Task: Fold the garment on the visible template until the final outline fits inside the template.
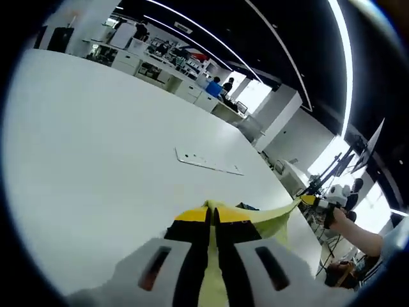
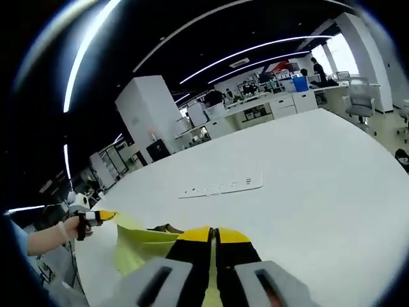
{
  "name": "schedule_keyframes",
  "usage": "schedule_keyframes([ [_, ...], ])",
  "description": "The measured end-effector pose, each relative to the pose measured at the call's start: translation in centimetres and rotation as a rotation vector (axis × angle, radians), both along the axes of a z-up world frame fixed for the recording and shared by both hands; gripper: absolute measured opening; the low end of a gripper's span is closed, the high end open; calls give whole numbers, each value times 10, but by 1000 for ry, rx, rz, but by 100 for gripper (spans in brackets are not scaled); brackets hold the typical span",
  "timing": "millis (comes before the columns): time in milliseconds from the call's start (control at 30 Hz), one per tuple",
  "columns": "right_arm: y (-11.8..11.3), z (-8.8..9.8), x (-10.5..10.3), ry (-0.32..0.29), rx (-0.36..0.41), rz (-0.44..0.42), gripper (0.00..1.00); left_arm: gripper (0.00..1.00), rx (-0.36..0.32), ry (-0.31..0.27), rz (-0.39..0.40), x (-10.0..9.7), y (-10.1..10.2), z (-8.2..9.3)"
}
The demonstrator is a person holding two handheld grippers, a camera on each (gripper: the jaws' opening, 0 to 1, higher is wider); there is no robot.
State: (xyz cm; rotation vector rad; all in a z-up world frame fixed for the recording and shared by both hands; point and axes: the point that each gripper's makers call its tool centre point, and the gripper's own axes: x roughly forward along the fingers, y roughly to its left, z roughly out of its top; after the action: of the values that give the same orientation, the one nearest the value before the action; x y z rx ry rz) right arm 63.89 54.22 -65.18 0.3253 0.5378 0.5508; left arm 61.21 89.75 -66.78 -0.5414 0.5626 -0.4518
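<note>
Left gripper view: left gripper [image 1: 211,214] is clamped on the yellow garment [image 1: 268,220], lifted above the white table [image 1: 96,160]; right gripper [image 2: 212,235] pinches it too. One slipping corner could drop it crooked, off the template.

Yellow-green garment [image 1: 268,220] stretched taut in air above white table, pinched at both ends.

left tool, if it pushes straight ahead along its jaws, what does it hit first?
Probably bare white table. The left tool is shut on the yellow garment, and beyond its tips only tabletop shows; the flat white strip lies farther out, roughly in line. Depth is unclear.
</note>
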Motion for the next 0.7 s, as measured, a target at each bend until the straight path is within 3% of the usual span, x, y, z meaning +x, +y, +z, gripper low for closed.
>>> schedule_keyframes([
  [300, 7, -41, 6, 67, -29, -20, 0, 0, 3, 76, 26, 9, 4, -37],
  [700, 4, -85, -16, 164, -38, -41, 0, 0, 52, 161, 16, -5, 9, -78],
])
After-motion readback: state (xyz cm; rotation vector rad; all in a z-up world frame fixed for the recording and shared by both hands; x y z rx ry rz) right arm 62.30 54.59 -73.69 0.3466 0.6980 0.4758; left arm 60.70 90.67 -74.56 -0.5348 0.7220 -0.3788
